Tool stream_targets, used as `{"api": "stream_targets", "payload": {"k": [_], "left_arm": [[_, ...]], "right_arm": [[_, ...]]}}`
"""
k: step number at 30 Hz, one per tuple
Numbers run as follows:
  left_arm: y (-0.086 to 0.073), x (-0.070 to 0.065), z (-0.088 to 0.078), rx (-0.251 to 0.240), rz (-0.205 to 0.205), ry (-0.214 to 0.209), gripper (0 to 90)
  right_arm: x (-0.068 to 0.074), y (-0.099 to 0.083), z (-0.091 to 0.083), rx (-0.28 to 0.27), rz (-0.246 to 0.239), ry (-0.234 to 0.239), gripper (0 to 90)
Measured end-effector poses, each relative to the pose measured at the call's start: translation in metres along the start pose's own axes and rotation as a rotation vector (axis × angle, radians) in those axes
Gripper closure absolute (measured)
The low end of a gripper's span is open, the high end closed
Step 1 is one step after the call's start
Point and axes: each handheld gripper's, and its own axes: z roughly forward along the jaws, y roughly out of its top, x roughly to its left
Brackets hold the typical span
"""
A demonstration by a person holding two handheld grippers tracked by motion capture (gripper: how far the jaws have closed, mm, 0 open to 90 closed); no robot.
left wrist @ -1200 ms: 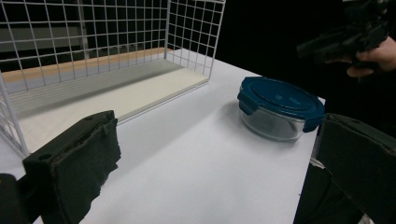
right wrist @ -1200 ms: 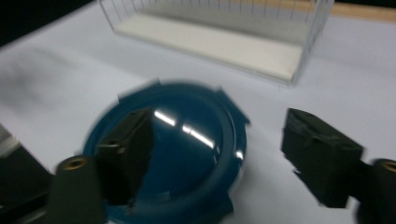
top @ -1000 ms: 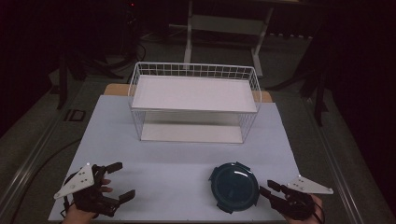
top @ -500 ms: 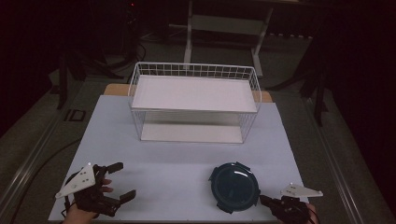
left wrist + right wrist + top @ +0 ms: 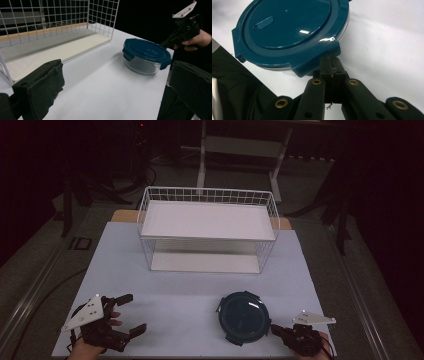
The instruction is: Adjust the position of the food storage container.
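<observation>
On the white table (image 5: 190, 295), the container (image 5: 244, 317) touches the right gripper's (image 5: 278, 330) closed jaws.

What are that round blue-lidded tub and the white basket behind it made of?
Tub: clear walls, likely glass or hard plastic. Its lid is glossy teal plastic, showing sharp glints and moulded clip tabs. Basket: thin white-coated wire grid, probably metal, with matte white shelves.

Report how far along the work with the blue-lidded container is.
Done: nothing yet; the container sits on the table in front of the wire rack, lid on, clips down. In hand: the right gripper, jaws together, has its tip at the lid's near clip; whether it touches is unclear. The left gripper waits open, apart. Left: probably the whole handling of the container.
</observation>
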Motion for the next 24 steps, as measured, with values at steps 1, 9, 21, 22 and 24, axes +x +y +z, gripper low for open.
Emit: {"api": "stream_targets", "payload": {"k": [1,9,21,22,24], "left_arm": [[0.000,0.000,0.000,-0.002,0.001,-0.001,0.0],[0.000,-0.001,0.001,0.006,0.007,-0.008,0.0],[-0.001,0.000,0.002,0.010,0.007,-0.006,0.0],[-0.001,0.000,0.002,0.010,0.007,-0.006,0.0],[-0.001,0.000,0.002,0.012,0.006,-0.007,0.0]], "right_arm": [[0.001,0.004,0.005,0.001,-0.005,0.009,90.0],[0.010,0.021,0.022,0.000,-0.037,0.040,90.0],[0.005,0.016,0.024,0.012,-0.010,0.055,90.0],[0.005,0.016,0.024,0.012,-0.010,0.055,90.0],[0.007,0.018,0.028,0.020,-0.013,0.062,90.0]]}}
